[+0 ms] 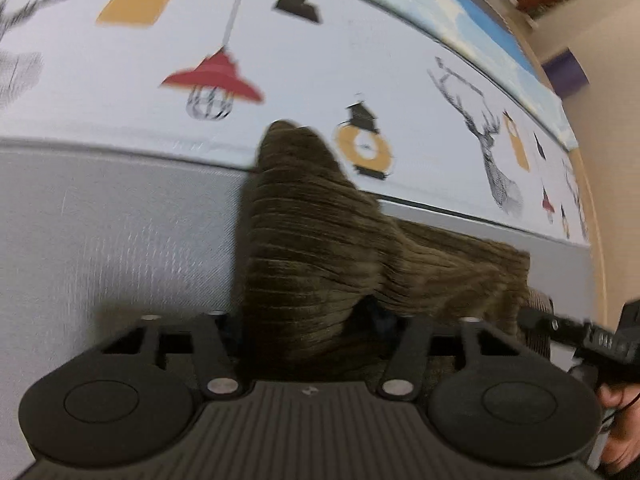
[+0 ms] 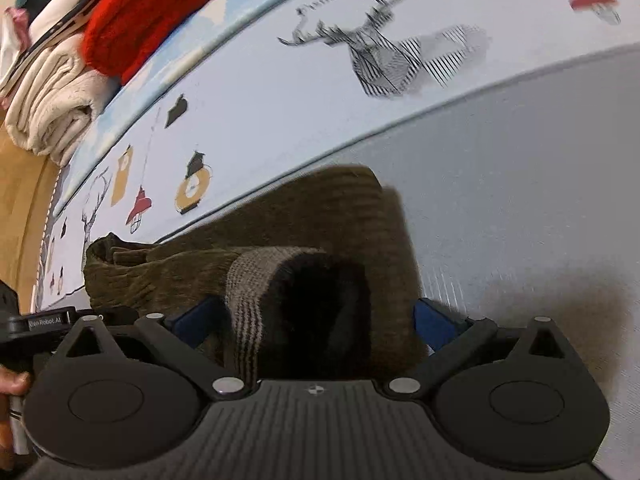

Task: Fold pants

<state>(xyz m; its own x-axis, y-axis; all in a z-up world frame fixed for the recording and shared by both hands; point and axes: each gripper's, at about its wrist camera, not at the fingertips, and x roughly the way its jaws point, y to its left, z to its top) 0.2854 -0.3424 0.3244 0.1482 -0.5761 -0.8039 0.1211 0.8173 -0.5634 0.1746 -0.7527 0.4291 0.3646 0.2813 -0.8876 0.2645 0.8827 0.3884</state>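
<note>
Olive-brown corduroy pants (image 1: pixel 320 232) lie bunched on a grey mat (image 1: pixel 120 220). My left gripper (image 1: pixel 312 320) points down into them and is shut on a raised fold that stands up in a peak. Its fingertips are buried in the cloth. In the right wrist view the pants (image 2: pixel 320 208) show their striped waistband lining (image 2: pixel 244 300) and a dark opening. My right gripper (image 2: pixel 312 320) stands wide open around that end, a blue pad (image 2: pixel 432 320) on either side. Each gripper shows at the edge of the other's view: the right gripper (image 1: pixel 592 340) and the left gripper (image 2: pixel 40 324).
Beyond the mat lies a white cloth printed with deer and lamps (image 1: pixel 320 60). Folded clothes, a red one (image 2: pixel 160 12) and a cream one (image 2: pixel 52 100), are stacked at the far left of the right wrist view. A hand (image 1: pixel 620 400) holds the right gripper.
</note>
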